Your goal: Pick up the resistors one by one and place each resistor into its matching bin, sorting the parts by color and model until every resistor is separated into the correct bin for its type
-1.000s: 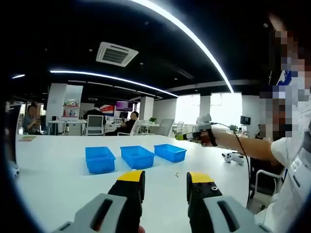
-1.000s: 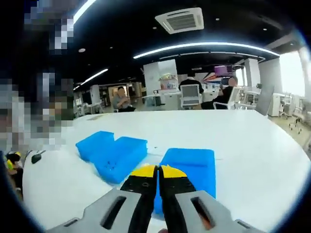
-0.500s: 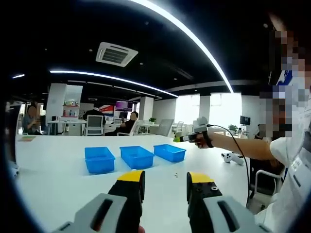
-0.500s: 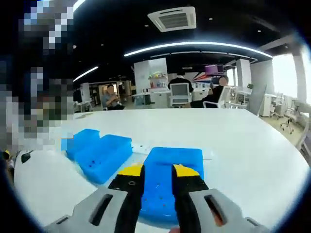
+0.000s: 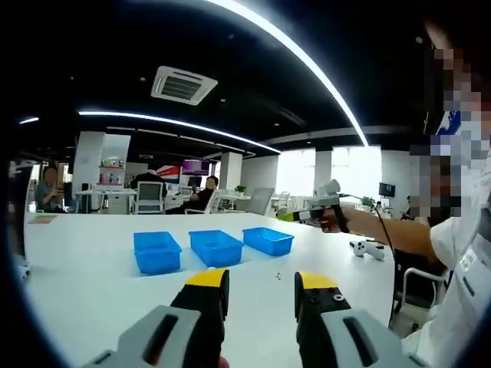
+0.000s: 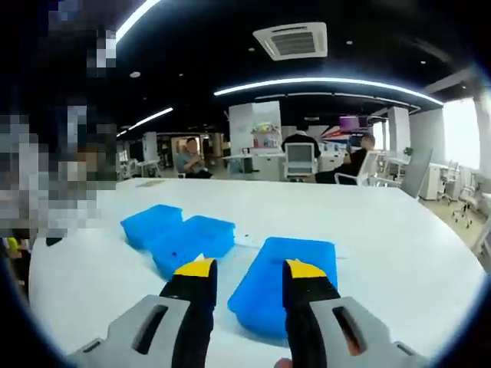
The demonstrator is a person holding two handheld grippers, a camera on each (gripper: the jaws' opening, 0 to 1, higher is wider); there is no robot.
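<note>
Nearest the right gripper view's lens, the right gripper (image 6: 248,270) hangs with jaws spread and nothing between them, just above the closest of three blue bins (image 6: 282,295). My judgement: with nothing to drop, the step in hand is the next pickup, so this gripper should go for one loose resistor at a time, come down over it squarely and close gently, since such small parts skid easily.

From the left gripper view, the left gripper (image 5: 263,280) also has jaws spread and empty, held low over the white table (image 5: 84,284). Just past its tips lie a few tiny specks (image 5: 278,274) on the tabletop (most likely the resistors, though too small to tell color or model). Matching each to its bin needs a closer look first.

Beyond them the bins sit in a row, and the person's outstretched hand (image 5: 334,218) holds the right gripper above the table's far side. A small white device (image 5: 367,248) rests near the table edge.

Farther back is an open office: seated people, chairs, desks, a ceiling vent (image 6: 295,40) and long curved light strips (image 5: 307,69).
</note>
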